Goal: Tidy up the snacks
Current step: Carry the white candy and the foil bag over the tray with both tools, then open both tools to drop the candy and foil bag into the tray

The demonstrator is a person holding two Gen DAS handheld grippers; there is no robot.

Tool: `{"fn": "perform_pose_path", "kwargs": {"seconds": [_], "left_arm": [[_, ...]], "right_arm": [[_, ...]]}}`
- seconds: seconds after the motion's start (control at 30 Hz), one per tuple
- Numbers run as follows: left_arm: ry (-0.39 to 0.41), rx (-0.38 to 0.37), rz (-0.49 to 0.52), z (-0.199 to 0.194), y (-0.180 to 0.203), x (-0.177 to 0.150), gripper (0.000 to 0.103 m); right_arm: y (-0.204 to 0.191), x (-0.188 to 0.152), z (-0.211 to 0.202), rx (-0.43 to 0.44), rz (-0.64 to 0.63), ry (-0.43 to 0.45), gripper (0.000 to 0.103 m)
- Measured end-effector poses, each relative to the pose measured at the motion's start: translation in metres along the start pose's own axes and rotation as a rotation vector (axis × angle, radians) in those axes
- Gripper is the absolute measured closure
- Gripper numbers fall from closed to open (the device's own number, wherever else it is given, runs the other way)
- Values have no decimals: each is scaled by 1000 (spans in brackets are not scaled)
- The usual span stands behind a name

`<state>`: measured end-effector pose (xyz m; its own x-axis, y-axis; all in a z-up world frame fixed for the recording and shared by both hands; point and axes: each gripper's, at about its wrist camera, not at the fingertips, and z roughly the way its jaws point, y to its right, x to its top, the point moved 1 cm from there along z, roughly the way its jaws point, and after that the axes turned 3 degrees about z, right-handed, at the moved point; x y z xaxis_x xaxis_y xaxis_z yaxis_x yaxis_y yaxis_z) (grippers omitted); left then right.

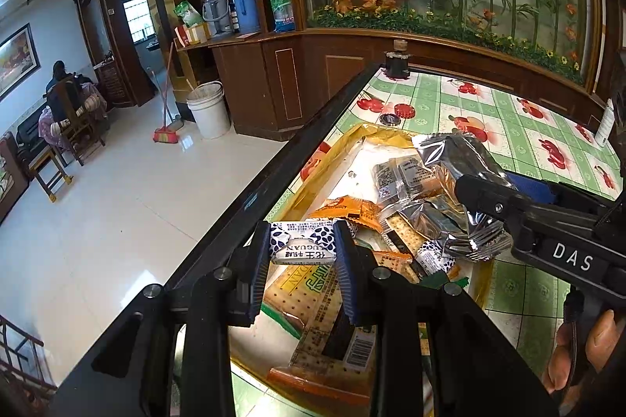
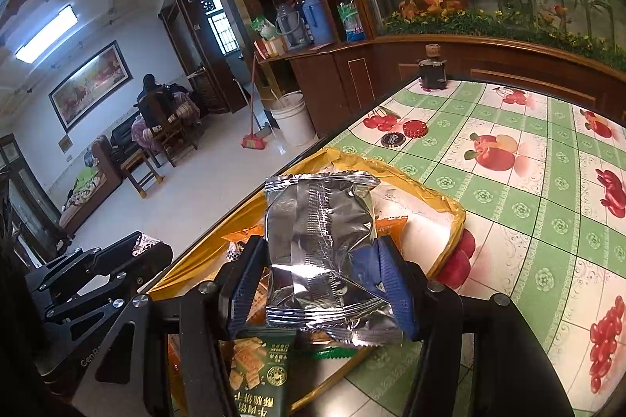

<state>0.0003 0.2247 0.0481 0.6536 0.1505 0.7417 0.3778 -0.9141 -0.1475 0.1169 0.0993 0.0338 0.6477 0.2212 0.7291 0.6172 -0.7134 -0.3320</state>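
A yellow-rimmed tray (image 1: 344,143) on the table holds several snack packets (image 1: 407,178). My left gripper (image 1: 303,245) is shut on a small white-and-blue candy packet (image 1: 303,241), held above the tray's near left side. My right gripper (image 2: 317,284) is shut on a silver foil snack packet (image 2: 321,241), held above the same tray (image 2: 450,205). The right gripper (image 1: 489,205) also shows in the left wrist view with the silver packet (image 1: 457,159), to the right of the left gripper. A green cracker packet (image 2: 262,366) lies below the right fingers.
The table has a green checked fruit-print cloth (image 1: 508,127) and a dark front edge (image 1: 274,178). A dark jar (image 1: 397,63) stands at the far corner; two bottle caps (image 1: 399,114) lie beyond the tray. A white bottle (image 1: 604,127) stands at the right. Tiled floor lies to the left.
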Motion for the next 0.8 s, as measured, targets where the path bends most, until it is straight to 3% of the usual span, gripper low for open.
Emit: {"fn": "perform_pose_path", "kwargs": {"seconds": [0.67, 0.7, 0.8], "left_arm": [[-131, -9, -5, 39, 3, -8, 72], [-136, -14, -10, 38, 2, -9, 70], [-128, -15, -15, 33, 1, -8, 49]], "right_arm": [[18, 5, 40, -11, 34, -67, 41], [18, 5, 39, -7, 36, -66, 41], [18, 6, 33, -8, 36, -57, 41]]}}
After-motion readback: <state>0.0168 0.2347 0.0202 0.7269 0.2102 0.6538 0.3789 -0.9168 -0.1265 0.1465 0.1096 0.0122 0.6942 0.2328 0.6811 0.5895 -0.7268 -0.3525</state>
